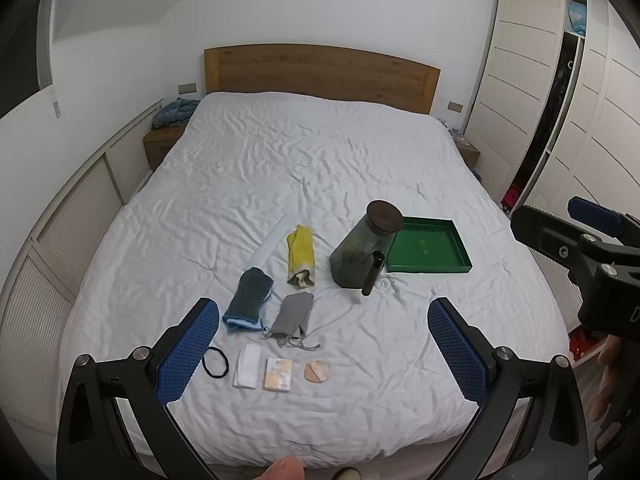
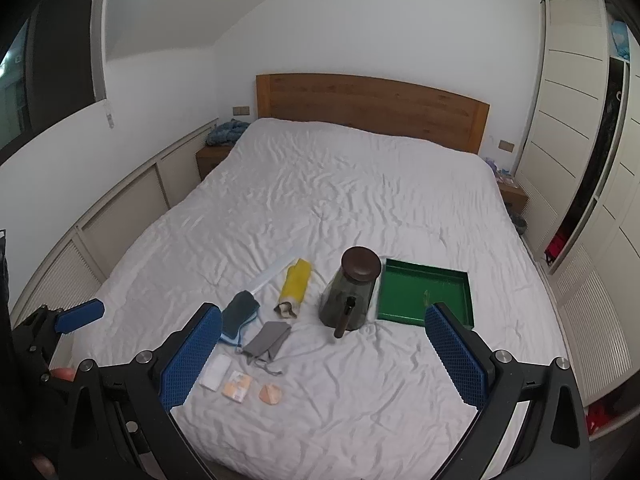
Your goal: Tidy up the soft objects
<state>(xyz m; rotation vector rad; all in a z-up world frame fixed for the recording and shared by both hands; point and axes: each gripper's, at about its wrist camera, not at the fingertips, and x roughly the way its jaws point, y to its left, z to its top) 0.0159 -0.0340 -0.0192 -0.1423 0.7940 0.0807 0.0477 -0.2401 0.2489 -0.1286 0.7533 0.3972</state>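
On the white bed (image 1: 320, 168) lie a yellow cloth roll (image 1: 301, 254), a dark blue cloth (image 1: 248, 298), a grey pouch with strings (image 1: 292, 314), a black hair tie (image 1: 216, 363), a white packet (image 1: 247, 366), an orange packet (image 1: 278, 374) and a round beige puff (image 1: 317, 371). A green tray (image 1: 430, 246) sits empty beside a dark glass jug (image 1: 362, 252). My left gripper (image 1: 324, 348) is open above the small items. My right gripper (image 2: 322, 354) is open, above the bed's near part; the yellow roll (image 2: 295, 283) and the tray (image 2: 424, 294) lie ahead of it.
A wooden headboard (image 1: 320, 74) stands at the far end. A nightstand with blue fabric (image 1: 174, 114) is at the left, white wardrobes (image 1: 520, 80) at the right. A white flat strip (image 1: 272, 240) lies by the yellow roll.
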